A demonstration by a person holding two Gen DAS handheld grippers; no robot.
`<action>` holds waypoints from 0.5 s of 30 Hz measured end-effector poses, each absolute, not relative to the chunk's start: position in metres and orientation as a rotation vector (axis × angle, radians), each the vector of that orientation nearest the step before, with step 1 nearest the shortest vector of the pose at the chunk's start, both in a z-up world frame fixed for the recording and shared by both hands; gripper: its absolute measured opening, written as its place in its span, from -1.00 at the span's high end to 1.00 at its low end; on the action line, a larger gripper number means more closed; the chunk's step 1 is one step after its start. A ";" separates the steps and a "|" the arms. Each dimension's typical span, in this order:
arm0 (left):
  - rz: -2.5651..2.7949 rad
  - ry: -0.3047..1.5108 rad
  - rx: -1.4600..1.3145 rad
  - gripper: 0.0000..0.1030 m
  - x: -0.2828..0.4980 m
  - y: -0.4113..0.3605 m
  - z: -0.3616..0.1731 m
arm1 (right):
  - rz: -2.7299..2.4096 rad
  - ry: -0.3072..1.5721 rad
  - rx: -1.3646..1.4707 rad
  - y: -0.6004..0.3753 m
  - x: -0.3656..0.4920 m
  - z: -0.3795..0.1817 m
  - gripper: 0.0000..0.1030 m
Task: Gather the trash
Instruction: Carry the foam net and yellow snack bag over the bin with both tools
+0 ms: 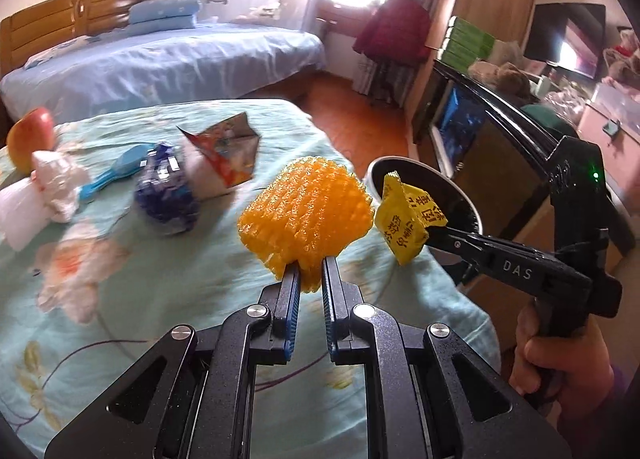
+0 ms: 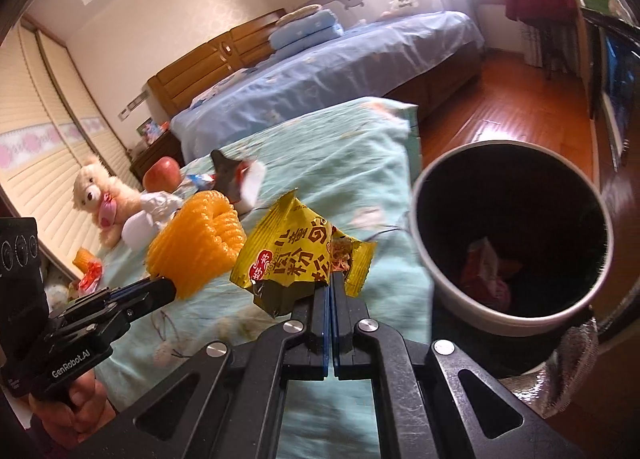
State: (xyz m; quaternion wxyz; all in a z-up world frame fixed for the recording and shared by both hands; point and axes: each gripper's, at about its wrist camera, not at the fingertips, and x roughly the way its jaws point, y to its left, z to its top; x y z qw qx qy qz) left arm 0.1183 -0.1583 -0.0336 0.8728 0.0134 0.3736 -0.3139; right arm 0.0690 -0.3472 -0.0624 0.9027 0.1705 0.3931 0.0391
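My left gripper (image 1: 310, 265) is shut on an orange foam fruit net (image 1: 306, 215), held above the teal flowered bedspread (image 1: 168, 283). The same net (image 2: 198, 241) and left gripper (image 2: 166, 287) show at the left of the right wrist view. My right gripper (image 2: 331, 279) is shut on a yellow snack wrapper (image 2: 298, 255), just left of a white waste bin (image 2: 512, 243) with a dark inside and some wrappers at its bottom. In the left wrist view the wrapper (image 1: 408, 215) hangs in front of the bin (image 1: 424, 187), pinched by the right gripper (image 1: 430, 237).
On the bedspread lie a crumpled blue bag (image 1: 168, 191), an opened foil packet (image 1: 228, 151), white tissue (image 1: 48, 187), a blue brush (image 1: 116, 173) and an apple (image 1: 30, 135). A teddy bear (image 2: 102, 197) sits at the bed's far side. A second bed (image 1: 168, 59) stands behind; cabinets right.
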 end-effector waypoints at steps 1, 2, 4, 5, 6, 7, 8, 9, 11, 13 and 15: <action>-0.663 0.781 0.032 0.81 0.118 -0.163 -0.034 | 0.074 0.811 0.356 -0.351 0.068 -0.062 1.00; -0.669 0.783 0.036 0.81 0.118 -0.166 -0.034 | 0.065 0.808 0.362 -0.356 0.066 -0.062 1.00; -0.682 0.787 0.044 0.81 0.118 -0.175 -0.034 | 0.049 0.803 0.368 -0.364 0.064 -0.062 1.00; -0.688 0.788 0.049 0.81 0.118 -0.180 -0.034 | 0.041 0.800 0.373 -0.369 0.062 -0.062 1.00; -0.693 0.789 0.053 0.81 0.118 -0.184 -0.034 | 0.031 0.798 0.376 -0.373 0.061 -0.062 1.00; -0.700 0.791 0.056 0.81 0.119 -0.188 -0.035 | 0.024 0.796 0.379 -0.377 0.059 -0.062 1.00; -0.704 0.792 0.059 0.81 0.119 -0.190 -0.034 | 0.018 0.795 0.384 -0.381 0.058 -0.062 1.00; -0.709 0.792 0.064 0.81 0.119 -0.194 -0.034 | 0.013 0.794 0.388 -0.384 0.057 -0.063 1.00; -0.717 0.795 0.070 0.81 0.118 -0.200 -0.035 | -0.002 0.791 0.395 -0.391 0.054 -0.064 1.00; -0.726 0.799 0.074 0.81 0.119 -0.205 -0.036 | -0.014 0.789 0.405 -0.398 0.052 -0.065 1.00; -0.736 0.800 0.079 0.81 0.119 -0.212 -0.035 | -0.028 0.788 0.411 -0.404 0.050 -0.067 1.00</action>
